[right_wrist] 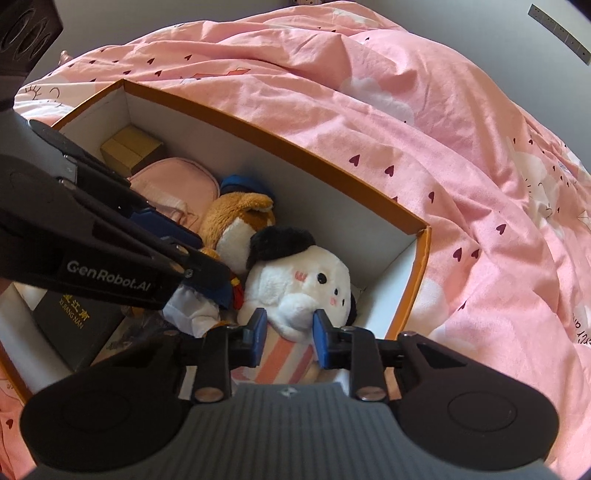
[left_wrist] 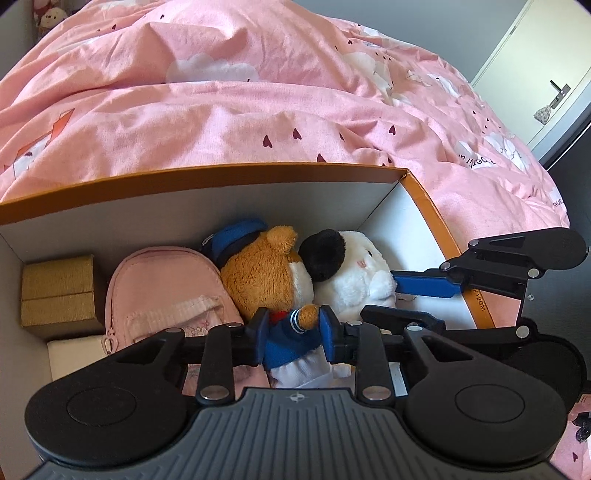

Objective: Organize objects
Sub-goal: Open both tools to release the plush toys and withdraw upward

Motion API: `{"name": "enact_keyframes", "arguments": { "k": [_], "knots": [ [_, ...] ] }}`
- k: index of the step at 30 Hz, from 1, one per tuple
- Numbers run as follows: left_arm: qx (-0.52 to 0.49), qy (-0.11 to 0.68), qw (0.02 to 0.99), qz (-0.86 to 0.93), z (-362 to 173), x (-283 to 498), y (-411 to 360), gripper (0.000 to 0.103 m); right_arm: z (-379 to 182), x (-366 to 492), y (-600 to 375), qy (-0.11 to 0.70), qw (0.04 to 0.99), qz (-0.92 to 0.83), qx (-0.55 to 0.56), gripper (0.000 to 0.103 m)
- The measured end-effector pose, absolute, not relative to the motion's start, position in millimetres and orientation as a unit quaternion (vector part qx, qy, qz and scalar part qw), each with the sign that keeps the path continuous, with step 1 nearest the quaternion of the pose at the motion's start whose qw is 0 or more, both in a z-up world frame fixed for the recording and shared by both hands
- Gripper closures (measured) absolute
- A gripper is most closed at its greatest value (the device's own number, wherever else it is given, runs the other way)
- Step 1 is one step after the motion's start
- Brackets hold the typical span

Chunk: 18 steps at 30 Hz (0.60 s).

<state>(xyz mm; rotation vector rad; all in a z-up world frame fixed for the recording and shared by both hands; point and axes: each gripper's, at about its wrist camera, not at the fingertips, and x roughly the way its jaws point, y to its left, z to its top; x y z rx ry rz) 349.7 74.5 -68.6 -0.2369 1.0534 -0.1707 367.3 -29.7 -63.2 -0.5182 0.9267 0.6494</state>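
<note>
While lying in the orange-rimmed box (right_wrist: 325,162), brown sailor bear (left_wrist: 266,277), white plush (right_wrist: 314,284).

It was a bedroom at home: a bed (left_wrist: 258,122) under a pink heart-and-cloud duvet (right_wrist: 424,122), a white door (left_wrist: 535,81) with its handle, plush toys (left_wrist: 48,18) by the wall.

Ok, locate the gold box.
Left wrist view: the gold textured box sits in the orange-rimmed cardboard box's far-left corner, beside the pink fabric backpack.
</note>
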Motion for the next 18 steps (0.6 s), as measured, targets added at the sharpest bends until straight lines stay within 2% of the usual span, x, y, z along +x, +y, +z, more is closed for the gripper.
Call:
{"name": "enact_keyframes", "arguments": {
  "k": [12,13,16,18],
  "knots": [
    [-0.076,0.489,0.866,-0.073,-62,339,63,0.068,-63,362,-32,0.404,0.839,0.284,-0.229,0.074],
    [-0.072,0.484,0.869,-0.073,-59,336,62,0.068,-60,360,-35,0.4,0.842,0.282,-0.225,0.073],
    [-0.056,0.468,0.879,-0.066,-47,324,59,0.065,-48,349,-45,0.383,0.855,0.28,-0.211,0.059],
    [-0.045,0.457,0.886,-0.061,-38,314,55,0.062,-39,340,-52,0.376,0.861,0.278,-0.199,0.055]
  ]
}}
